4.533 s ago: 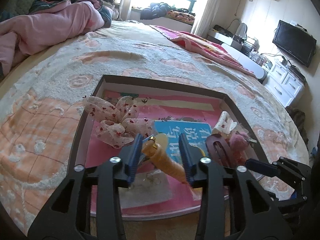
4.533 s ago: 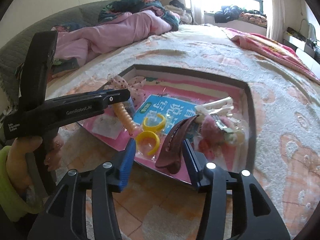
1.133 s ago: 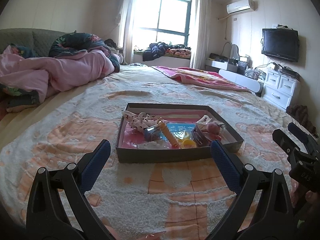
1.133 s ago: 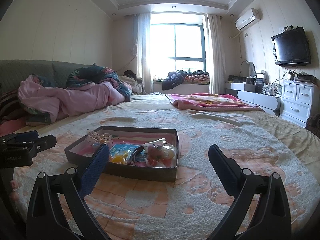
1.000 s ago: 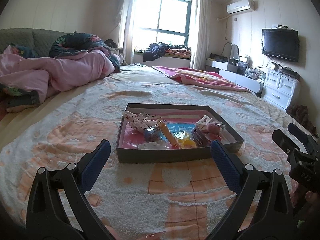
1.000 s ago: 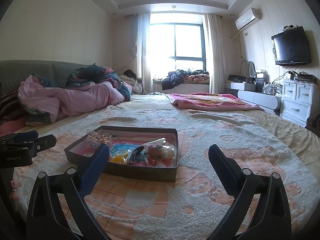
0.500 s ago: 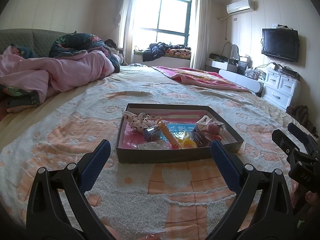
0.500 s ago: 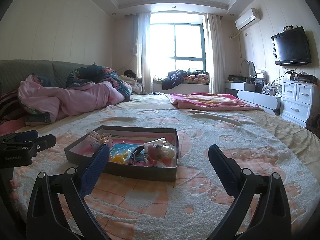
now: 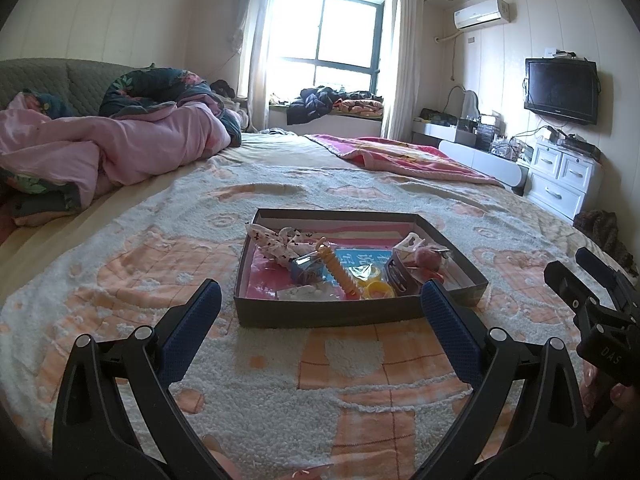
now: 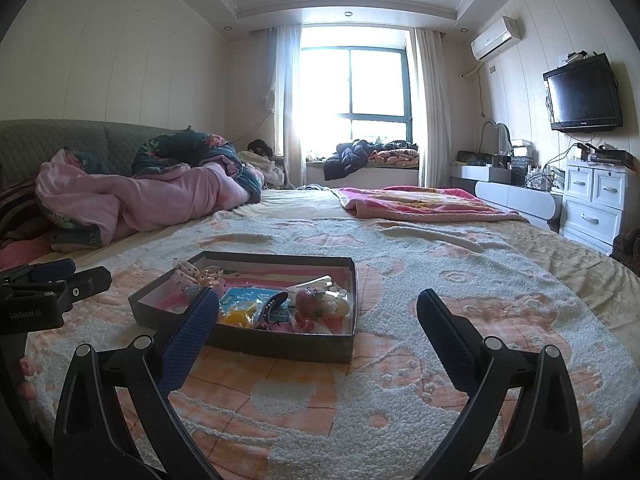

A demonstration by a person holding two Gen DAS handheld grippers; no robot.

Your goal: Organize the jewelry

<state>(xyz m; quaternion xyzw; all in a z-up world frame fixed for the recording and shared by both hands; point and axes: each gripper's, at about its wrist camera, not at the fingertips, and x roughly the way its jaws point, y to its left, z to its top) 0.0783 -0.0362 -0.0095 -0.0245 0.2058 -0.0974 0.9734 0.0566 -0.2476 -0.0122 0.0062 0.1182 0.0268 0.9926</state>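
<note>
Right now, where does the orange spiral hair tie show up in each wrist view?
Left wrist: the orange spiral hair tie lies mid-frame in the box, left of the yellow rings.
Right wrist: not identifiable; the near finger covers that part of the box.
Shared landmark: the blue card on the box floor.

White letters "GenRobot.AI" stand on the black body of the left gripper point(image 10: 48, 294), seen at the near left edge of the right wrist view. In the left wrist view, the black body of the right gripper point(image 9: 592, 292) at the near right carries white letters that read "DAS"; the rest of that word is cut off. The blue card point(image 9: 370, 261) lying in the box point(image 9: 320, 314) bears large white Chinese characters, too small and too covered to read.
</note>
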